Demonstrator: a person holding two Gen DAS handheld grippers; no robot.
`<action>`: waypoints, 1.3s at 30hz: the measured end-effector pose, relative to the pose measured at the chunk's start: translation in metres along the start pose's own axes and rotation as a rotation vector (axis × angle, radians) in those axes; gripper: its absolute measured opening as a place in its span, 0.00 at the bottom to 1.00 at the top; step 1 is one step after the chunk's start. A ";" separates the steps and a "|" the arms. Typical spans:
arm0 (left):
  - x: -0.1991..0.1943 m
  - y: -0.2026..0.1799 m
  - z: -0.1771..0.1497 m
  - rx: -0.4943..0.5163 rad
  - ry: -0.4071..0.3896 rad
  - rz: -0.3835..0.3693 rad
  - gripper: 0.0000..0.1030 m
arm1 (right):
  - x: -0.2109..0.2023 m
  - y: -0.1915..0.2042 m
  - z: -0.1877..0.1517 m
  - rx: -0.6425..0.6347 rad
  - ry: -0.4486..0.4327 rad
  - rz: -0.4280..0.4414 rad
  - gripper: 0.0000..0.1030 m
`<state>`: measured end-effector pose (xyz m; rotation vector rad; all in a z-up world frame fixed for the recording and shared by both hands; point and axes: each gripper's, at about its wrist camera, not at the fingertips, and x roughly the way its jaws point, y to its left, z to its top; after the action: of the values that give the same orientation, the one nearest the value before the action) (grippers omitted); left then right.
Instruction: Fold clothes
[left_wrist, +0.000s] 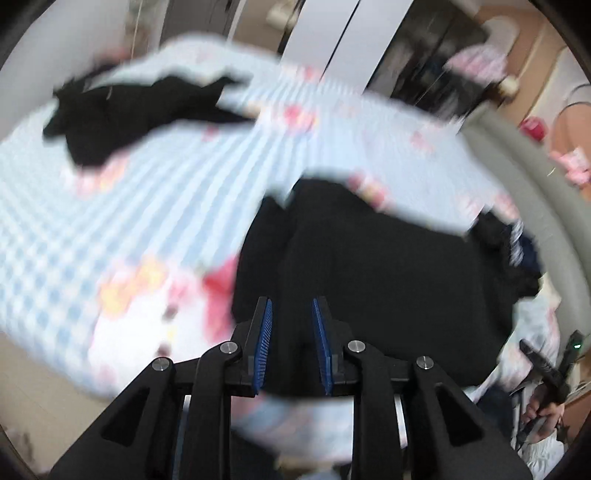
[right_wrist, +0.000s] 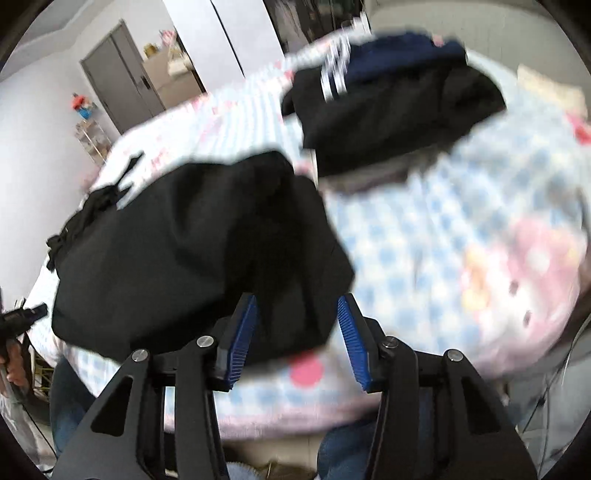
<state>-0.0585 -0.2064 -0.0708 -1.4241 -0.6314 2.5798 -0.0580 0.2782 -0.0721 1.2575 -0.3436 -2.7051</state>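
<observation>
Here, black garment (right_wrist: 199, 251), folded, blurred

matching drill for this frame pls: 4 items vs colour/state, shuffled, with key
Items:
1. bedsheet
2. big garment nearest the grippers
3. right gripper
4. garment with stripes on the far pile

Colour or state:
A. navy with white stripes
B. open, blue pads, nothing held
C. plain black, lying on the bed
D. light blue and white check with pink prints

Pairs: 1-D, 2-C, 3-B, 4-A
</observation>
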 end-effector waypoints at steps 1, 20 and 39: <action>0.006 -0.014 0.002 0.029 -0.004 -0.026 0.24 | 0.005 0.001 0.007 -0.003 -0.007 0.010 0.47; 0.149 -0.108 0.015 -0.033 0.171 -0.217 0.18 | 0.068 0.009 -0.037 0.090 0.185 0.210 0.34; 0.081 -0.099 0.045 0.129 -0.047 -0.026 0.48 | -0.008 0.063 0.026 -0.095 -0.085 0.016 0.41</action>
<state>-0.1489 -0.1058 -0.0712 -1.3108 -0.4760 2.5886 -0.0711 0.2233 -0.0329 1.1123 -0.2304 -2.7319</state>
